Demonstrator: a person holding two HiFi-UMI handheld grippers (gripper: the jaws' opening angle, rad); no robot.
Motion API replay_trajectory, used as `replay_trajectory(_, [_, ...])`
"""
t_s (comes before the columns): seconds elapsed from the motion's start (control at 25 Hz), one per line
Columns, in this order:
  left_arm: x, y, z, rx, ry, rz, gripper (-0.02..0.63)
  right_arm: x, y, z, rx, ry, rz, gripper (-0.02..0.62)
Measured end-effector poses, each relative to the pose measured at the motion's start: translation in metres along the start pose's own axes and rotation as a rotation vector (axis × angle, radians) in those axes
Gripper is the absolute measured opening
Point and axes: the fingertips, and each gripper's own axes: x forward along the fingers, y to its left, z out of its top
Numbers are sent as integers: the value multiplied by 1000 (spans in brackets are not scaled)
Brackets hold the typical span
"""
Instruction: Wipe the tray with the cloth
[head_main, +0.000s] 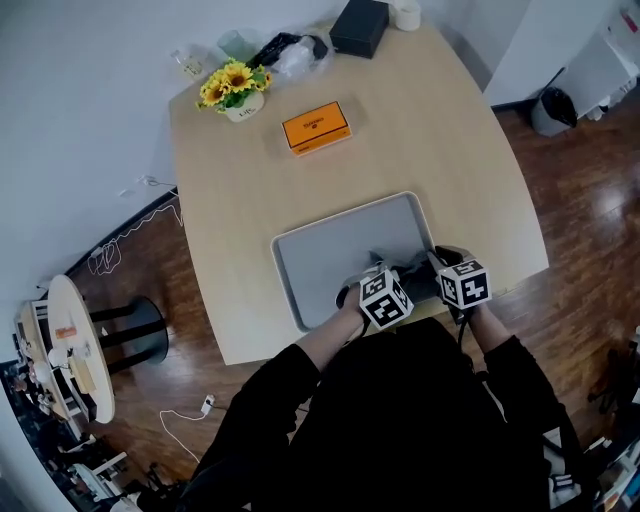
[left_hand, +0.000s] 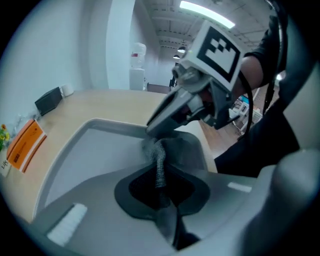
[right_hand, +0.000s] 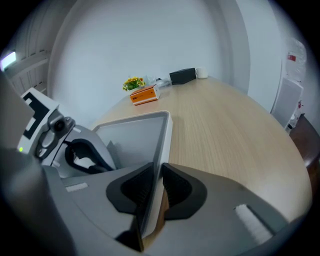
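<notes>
A grey tray (head_main: 330, 250) lies on the wooden table near its front edge. A dark grey cloth (head_main: 398, 266) is bunched in the tray's near right corner. My left gripper (head_main: 383, 272) is shut on the cloth (left_hand: 159, 159), which runs up between its pads and hangs over the tray floor (left_hand: 100, 150). My right gripper (head_main: 438, 264) sits at the tray's right rim (right_hand: 162, 140), one jaw inside and one outside, and both pads hug the rim. In the left gripper view the right gripper (left_hand: 152, 129) reaches down just beyond the cloth.
At the table's far end are an orange box (head_main: 316, 127), a pot of sunflowers (head_main: 235, 90), a black box (head_main: 359, 25) and a white cup (head_main: 405, 13). A bin (head_main: 552, 110) stands on the floor at right, a stool (head_main: 140, 330) at left.
</notes>
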Motion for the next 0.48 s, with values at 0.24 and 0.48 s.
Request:
replay_trajectory(0.24, [5,-56,-4,134,76,-57,3,-2,1,0,14,-8,2,62])
replay_trajectory(0.48, [7,10,4,70,67,45,7,-2,1,1,22,-21,20,63])
